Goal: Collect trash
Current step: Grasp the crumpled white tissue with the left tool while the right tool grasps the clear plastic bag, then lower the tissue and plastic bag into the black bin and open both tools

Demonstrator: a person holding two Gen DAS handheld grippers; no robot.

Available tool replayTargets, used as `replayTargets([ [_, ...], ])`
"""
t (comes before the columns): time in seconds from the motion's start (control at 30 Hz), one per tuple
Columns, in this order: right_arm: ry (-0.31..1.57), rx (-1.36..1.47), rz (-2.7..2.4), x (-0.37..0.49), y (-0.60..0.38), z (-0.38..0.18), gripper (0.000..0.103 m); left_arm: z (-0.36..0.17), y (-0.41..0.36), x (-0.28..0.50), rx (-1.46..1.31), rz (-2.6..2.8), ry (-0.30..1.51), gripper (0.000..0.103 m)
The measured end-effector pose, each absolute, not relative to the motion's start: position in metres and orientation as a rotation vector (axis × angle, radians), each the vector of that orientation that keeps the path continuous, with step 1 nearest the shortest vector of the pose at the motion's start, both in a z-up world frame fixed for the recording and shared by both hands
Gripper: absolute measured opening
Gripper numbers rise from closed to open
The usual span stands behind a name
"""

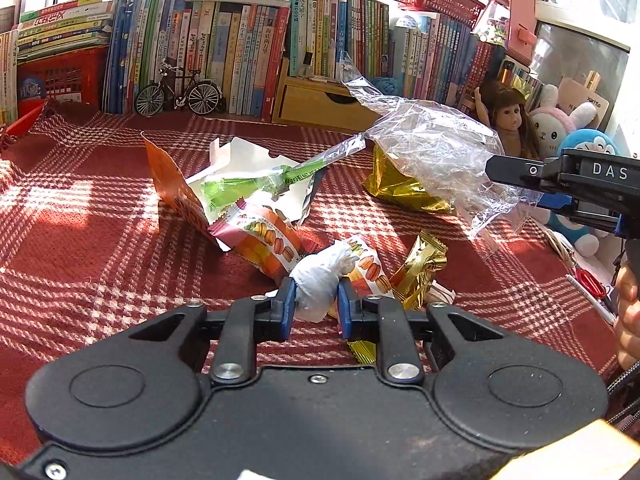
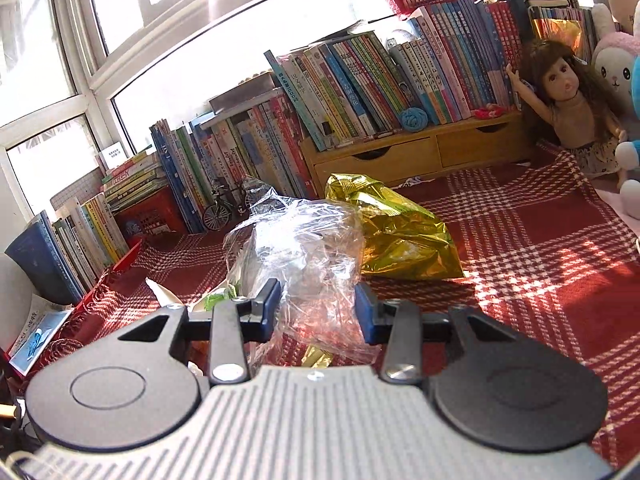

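The left gripper (image 1: 316, 302) has its fingers (image 1: 287, 300) pinched narrow on a crumpled white wad (image 1: 318, 280) above the red plaid cloth (image 1: 100, 240), among macaron wrappers (image 1: 268, 240). The right gripper (image 2: 318, 312) holds a clear plastic bag (image 2: 304, 248) lifted off the cloth, fingers half closed, in front of a gold foil bag (image 2: 400, 236).

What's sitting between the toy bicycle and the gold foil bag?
In the left wrist view, an opened orange carton with a green wrapper across it lies between the toy bicycle and the gold foil bag.
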State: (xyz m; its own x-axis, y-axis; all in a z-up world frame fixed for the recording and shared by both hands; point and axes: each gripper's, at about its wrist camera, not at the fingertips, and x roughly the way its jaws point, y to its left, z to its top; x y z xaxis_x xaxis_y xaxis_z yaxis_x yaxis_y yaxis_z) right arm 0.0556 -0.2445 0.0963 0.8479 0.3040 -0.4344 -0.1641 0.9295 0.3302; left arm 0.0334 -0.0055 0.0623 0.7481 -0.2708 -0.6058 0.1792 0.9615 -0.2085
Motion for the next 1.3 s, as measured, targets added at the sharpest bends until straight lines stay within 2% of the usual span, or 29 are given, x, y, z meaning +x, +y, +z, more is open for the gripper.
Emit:
replayTargets([
  [0.5, 0.476, 0.145, 0.346, -0.035, -0.239, 0.115, 0.045, 0.09, 0.01, -0.038, -0.142, -0.282, 0.646, 0.021],
  [0.8, 0.633, 0.005, 0.467, -0.11, -0.232, 0.097, 0.045, 0.086, 0.031, -0.101, -0.14, -0.312, 0.7, 0.021],
  [1.13, 0.918, -0.271, 0.634, -0.172, -0.193, 0.05, 0.045, 0.035, 0.043, -0.151, -0.078, -0.303, 0.912, 0.021],
  [1.3, 1.039, -0.328, 0.635, -0.165, -0.173, 0.019, 0.046, -0.012, 0.037, -0.147, -0.068, -0.301, 1.118, 0.021],
])
